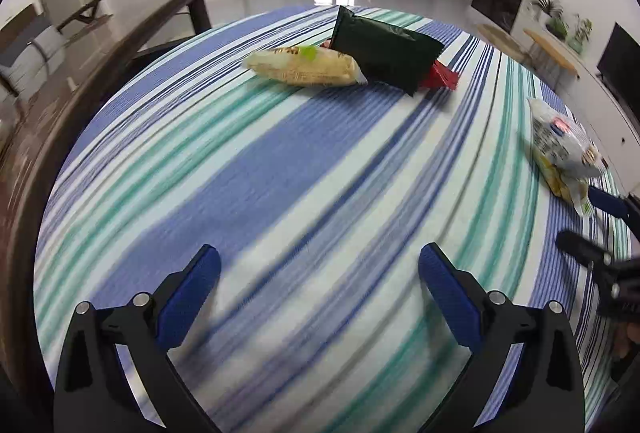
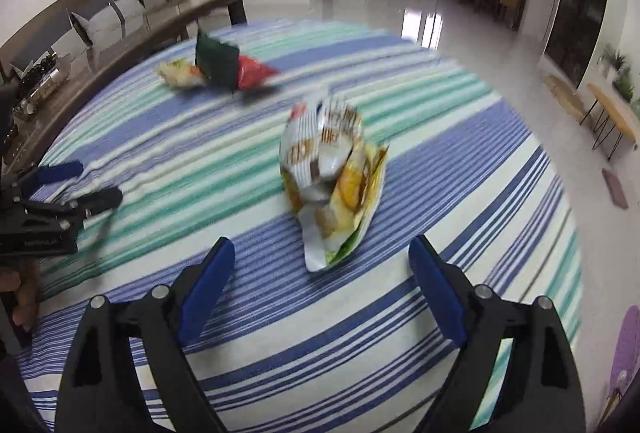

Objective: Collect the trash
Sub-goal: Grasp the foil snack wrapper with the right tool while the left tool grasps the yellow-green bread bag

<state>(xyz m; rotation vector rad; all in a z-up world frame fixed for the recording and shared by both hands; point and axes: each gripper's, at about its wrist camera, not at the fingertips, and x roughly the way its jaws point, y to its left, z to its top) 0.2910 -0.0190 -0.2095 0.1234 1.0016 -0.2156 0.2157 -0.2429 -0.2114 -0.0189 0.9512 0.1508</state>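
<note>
Table covered with blue, white and teal striped cloth point(image 1: 280, 161). Left gripper point(image 1: 320, 261), black frame with blue pads, hangs over bare cloth, jaws wide apart, nothing between them. Right gripper point(image 2: 322, 253), same build, jaws also spread wide, holding nothing; the crumpled white-and-yellow snack wrapper point(image 2: 332, 173) lies on the cloth just ahead of its fingertips, its near tail reaching toward the gap but touching neither pad.

Farther back on the cloth, a small heap of three pieces: pale yellow plastic snack packet point(image 1: 304, 67), dark green foil pouch point(image 1: 384, 51) lying partly over it, and a red wrapper point(image 1: 440, 77) poking out from under the green one. Heap is well apart from both grippers.

In the left wrist view the white-and-yellow wrapper sits at the right edge of the table, with the right gripper's fingers just beside it. Both views motion-blurred. Dark wooden bench point(image 1: 132, 33) beside the table on the left.
</note>
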